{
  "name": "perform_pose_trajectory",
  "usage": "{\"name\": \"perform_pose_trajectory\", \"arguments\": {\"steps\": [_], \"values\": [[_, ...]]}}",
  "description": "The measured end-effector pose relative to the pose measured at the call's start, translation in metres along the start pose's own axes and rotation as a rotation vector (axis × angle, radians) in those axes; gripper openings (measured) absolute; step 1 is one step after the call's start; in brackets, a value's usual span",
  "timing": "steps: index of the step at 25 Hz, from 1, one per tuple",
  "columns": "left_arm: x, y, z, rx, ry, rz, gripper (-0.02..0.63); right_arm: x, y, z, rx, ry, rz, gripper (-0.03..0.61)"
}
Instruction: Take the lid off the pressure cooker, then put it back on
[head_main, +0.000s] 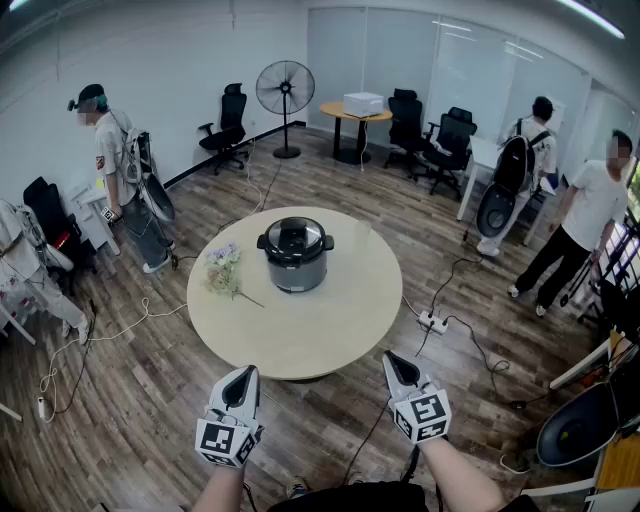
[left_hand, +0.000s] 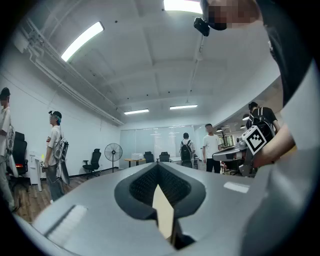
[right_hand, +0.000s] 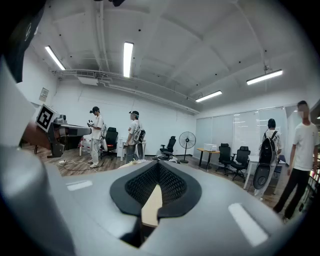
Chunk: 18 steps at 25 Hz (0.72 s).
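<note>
The black and silver pressure cooker (head_main: 296, 262) stands near the middle of the round beige table (head_main: 330, 320), with its black lid (head_main: 295, 238) on top. My left gripper (head_main: 243, 373) and right gripper (head_main: 390, 358) hover side by side just short of the table's near edge, well apart from the cooker. Both are shut with nothing between their jaws. In the left gripper view the shut left gripper (left_hand: 158, 169) fills the lower frame. The right gripper (right_hand: 157, 167) does the same in its own view. Neither gripper view clearly shows the cooker.
A small bunch of flowers (head_main: 222, 268) lies on the table left of the cooker. Cables and a power strip (head_main: 433, 322) run over the wooden floor. Several people (head_main: 118, 170) stand around the room, along with office chairs (head_main: 228, 128), a standing fan (head_main: 285, 92) and a far round table (head_main: 352, 115).
</note>
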<state>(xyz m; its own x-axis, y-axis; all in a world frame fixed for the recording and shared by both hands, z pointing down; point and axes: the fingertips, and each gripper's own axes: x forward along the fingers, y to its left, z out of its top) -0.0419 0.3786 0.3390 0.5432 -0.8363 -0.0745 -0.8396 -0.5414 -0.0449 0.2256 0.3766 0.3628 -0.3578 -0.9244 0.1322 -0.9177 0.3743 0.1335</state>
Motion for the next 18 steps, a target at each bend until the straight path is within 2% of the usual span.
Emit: {"name": "perform_pose_trajectory", "arguments": {"steps": [6, 18], "values": [[-0.006, -0.004, -0.002, 0.006, 0.011, 0.002, 0.000, -0.005, 0.004, -0.006, 0.016, 0.013, 0.014, 0.006], [-0.010, -0.008, -0.006, -0.012, 0.016, 0.022, 0.000, -0.015, 0.005, 0.004, 0.032, -0.068, 0.083, 0.011]]}}
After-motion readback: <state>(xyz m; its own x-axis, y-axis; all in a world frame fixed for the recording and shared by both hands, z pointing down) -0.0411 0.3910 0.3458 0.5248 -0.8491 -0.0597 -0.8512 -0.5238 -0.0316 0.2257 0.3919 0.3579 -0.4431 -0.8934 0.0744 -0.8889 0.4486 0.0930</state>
